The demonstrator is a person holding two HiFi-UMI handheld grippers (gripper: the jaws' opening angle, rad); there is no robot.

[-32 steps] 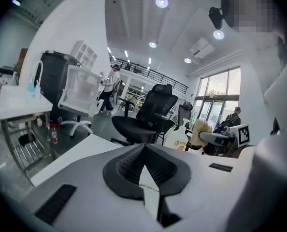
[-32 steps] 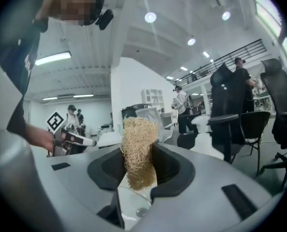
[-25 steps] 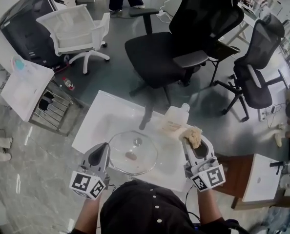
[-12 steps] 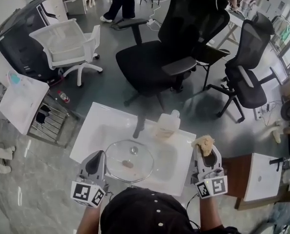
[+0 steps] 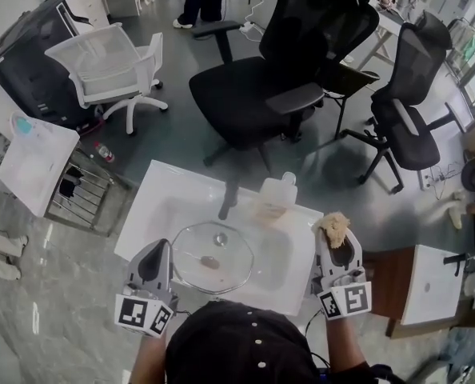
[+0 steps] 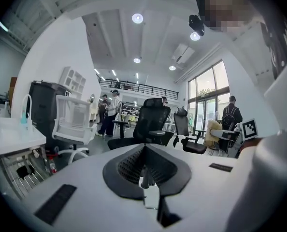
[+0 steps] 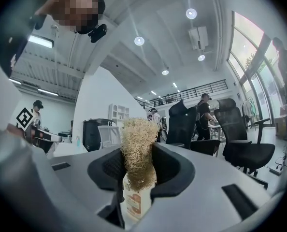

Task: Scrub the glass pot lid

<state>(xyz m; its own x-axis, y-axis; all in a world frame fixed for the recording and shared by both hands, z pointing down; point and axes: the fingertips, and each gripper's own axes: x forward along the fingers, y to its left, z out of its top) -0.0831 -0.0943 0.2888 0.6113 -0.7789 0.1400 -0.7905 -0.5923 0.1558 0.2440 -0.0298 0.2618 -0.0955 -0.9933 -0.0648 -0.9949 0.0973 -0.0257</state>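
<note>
The round glass pot lid with its knob lies over the white sink basin in the head view. My left gripper sits at the lid's left rim with its jaws shut. Whether they pinch the rim I cannot tell. Over the sink's right edge, my right gripper is shut on a tan fibrous scrubber. The right gripper view shows the scrubber standing up between the jaws of the right gripper. A soap bottle stands at the sink's back rim, left of the scrubber.
A dark faucet rises at the back of the sink. Black office chairs and a white chair stand beyond it. A wire rack is at the left, and a wooden stand with a white board at the right.
My right gripper has carried the scrubber to the right, away from the soap bottle. The left gripper has stayed at the lid's left rim.
</note>
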